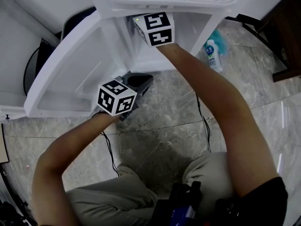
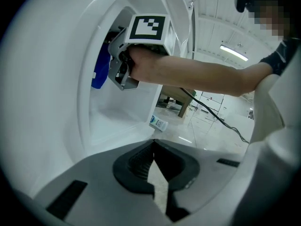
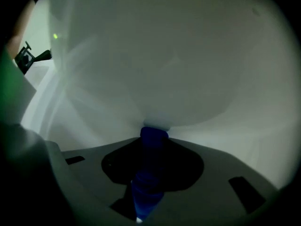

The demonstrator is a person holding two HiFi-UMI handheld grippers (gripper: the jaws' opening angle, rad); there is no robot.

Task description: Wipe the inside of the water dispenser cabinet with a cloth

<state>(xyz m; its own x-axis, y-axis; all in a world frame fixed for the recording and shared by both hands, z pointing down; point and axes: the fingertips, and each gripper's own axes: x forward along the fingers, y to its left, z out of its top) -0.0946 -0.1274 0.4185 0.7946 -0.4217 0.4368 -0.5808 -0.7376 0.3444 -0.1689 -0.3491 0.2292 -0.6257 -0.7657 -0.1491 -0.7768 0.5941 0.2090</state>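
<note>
The white water dispenser [image 1: 188, 27] stands with its cabinet door [image 1: 70, 74] swung open to the left. My right gripper reaches into the cabinet, so in the head view only its marker cube [image 1: 158, 28] shows. The right gripper [image 3: 153, 145] is shut on a blue cloth [image 3: 146, 194], whose tip presses on the white inner wall [image 3: 178, 60]. From the left gripper view the cloth [image 2: 100, 69] hangs in front of that gripper, inside the opening. My left gripper [image 2: 154, 149] is shut with nothing in it, low beside the door's edge [image 1: 141, 83].
A white bottle with a blue label [image 1: 214, 55] lies on the marbled floor to the right of the dispenser, by something teal [image 1: 220, 40]. Black cables [image 1: 205, 121] trail over the floor. The person's knees fill the lower part of the head view.
</note>
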